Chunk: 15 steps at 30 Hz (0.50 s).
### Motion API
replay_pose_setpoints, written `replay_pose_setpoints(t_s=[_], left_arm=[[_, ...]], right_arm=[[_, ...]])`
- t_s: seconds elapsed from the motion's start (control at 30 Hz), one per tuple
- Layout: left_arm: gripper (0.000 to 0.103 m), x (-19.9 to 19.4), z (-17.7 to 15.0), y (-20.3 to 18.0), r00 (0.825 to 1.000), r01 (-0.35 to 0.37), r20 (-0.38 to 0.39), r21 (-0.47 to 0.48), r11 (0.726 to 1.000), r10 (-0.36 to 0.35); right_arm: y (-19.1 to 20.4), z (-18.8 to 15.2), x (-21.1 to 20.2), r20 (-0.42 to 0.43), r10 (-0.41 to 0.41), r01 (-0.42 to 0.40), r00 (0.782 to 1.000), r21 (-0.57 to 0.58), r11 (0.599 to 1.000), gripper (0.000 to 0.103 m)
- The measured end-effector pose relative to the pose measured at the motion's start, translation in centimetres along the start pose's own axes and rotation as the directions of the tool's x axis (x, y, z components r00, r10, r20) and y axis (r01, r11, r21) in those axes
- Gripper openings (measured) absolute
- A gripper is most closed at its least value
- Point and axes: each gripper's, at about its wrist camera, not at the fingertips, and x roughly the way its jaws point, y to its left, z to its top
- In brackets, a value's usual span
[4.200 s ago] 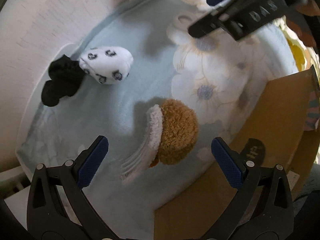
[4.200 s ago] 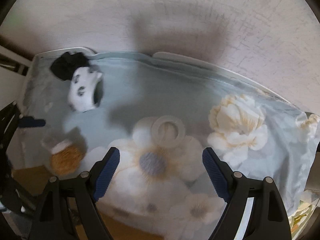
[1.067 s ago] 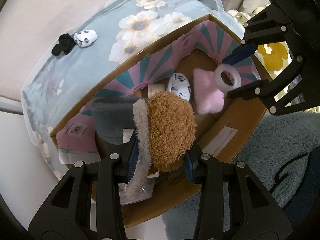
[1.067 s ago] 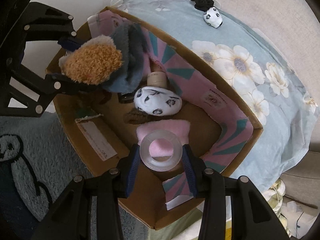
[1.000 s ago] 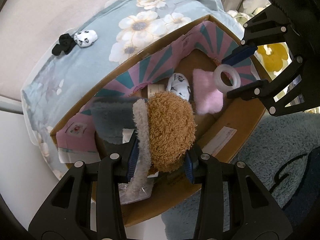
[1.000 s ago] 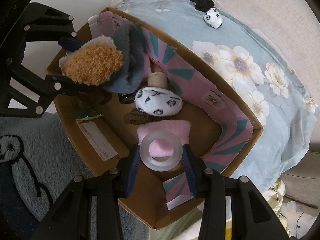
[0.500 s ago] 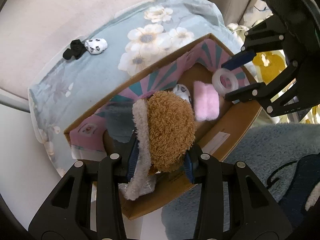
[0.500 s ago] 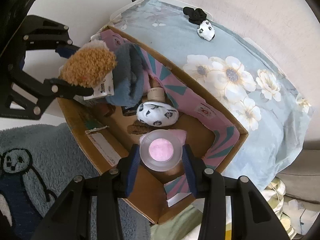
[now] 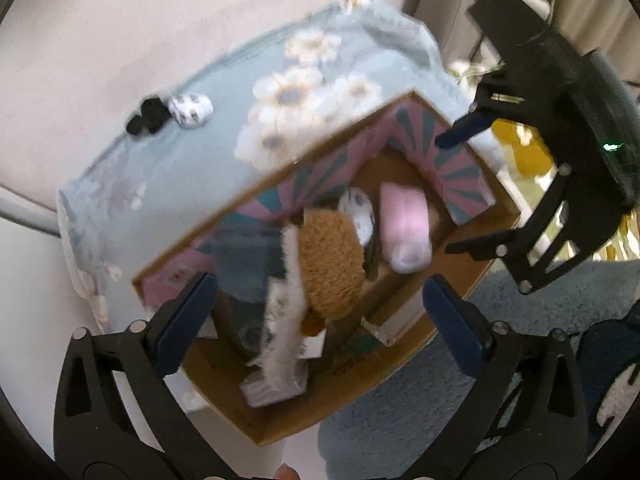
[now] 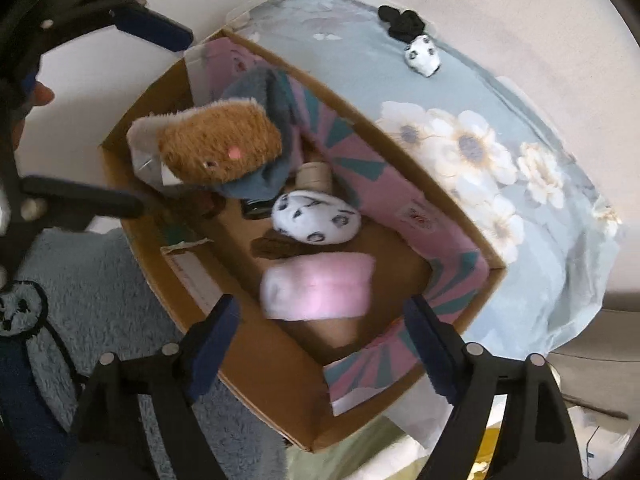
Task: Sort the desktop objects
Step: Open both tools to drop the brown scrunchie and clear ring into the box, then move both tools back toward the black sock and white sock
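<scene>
Crowding cardboard box (image 10: 276, 364): plush toys (image 10: 218, 148)

The plush toy (image 10: 218, 148) lies in the cardboard box (image 10: 256, 364), beside the cloth-covered table (image 10: 532, 216).

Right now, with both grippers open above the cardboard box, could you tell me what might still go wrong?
1. The brown plush toy lies on a grey-blue cloth near the box rim; it could tip out.
2. The clear ring is not visible in either view; it may be hidden inside or have bounced away.
3. The panda-print sock and black sock remain on the floral cloth, unsorted.
</scene>
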Motion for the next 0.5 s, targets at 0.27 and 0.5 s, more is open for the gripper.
replay_pose_setpoints(t_s=[0.27, 0.5], left_arm=[[0.103, -1.7, 0.3, 2.6, 0.999, -0.041, 0.025, -0.043, 0.998, 0.042], [0.103, -1.7, 0.3, 4.4, 0.998, -0.055, 0.023, -0.063, 0.996, 0.057]], right_arm=[[-1.7, 0.9, -1.4, 0.030, 0.000, -0.002, 1.000, 0.058, 0.998, 0.081], [-2.3, 2.3, -2.1, 0.057, -0.001, -0.003, 0.998, 0.083, 0.997, 0.081]])
